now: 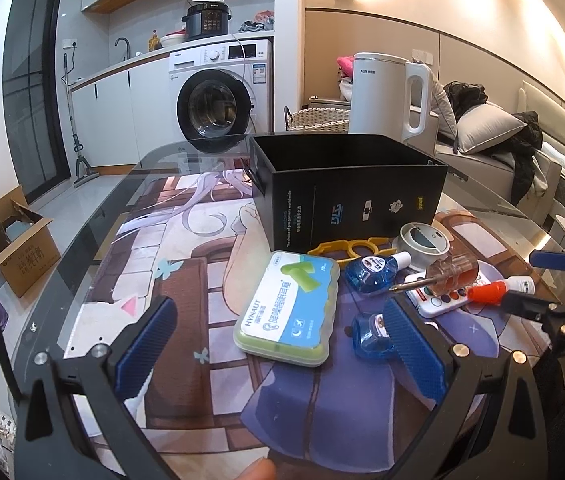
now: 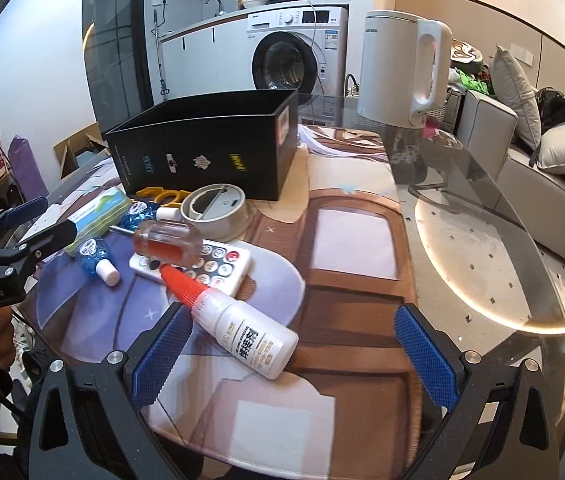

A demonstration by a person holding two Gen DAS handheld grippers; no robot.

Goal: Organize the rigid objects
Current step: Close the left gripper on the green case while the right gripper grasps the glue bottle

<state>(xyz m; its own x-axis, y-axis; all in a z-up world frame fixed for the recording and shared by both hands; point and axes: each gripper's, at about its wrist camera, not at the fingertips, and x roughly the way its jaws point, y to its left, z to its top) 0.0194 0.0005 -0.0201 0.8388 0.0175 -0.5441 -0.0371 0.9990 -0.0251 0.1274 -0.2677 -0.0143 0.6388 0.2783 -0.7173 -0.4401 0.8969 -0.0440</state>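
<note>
Both claws are standing wide with nothing between their blue pads. Seen from the left wrist, the left claw [image 1: 278,344] is hovering over the glass worktop [image 1: 94,240], its pads flanking a green earplug case [image 1: 288,308] lying at the centre. One blue dropper bottle [image 1: 372,336] is lying just beside the right pad at 4 o'clock, another [image 1: 374,270] just past the case at 2 o'clock. An open black box [image 1: 346,196] is standing at 12 o'clock, with a yellow plastic piece [image 1: 352,248] and a white round holder [image 1: 424,242] in front of it. A clear-handled screwdriver [image 1: 442,274] is resting on a white remote [image 1: 448,296] at 3 o'clock. Seen from the right wrist, the right claw [image 2: 290,354] is hovering above a white glue bottle [image 2: 242,328] with an orange cap, lying near the left pad at 9 o'clock. The screwdriver [image 2: 170,242], remote [image 2: 218,266] and holder [image 2: 218,210] are lying at 11 o'clock, the box [image 2: 206,148] behind them. A white kettle [image 2: 402,68] is standing at 1 o'clock.
</note>
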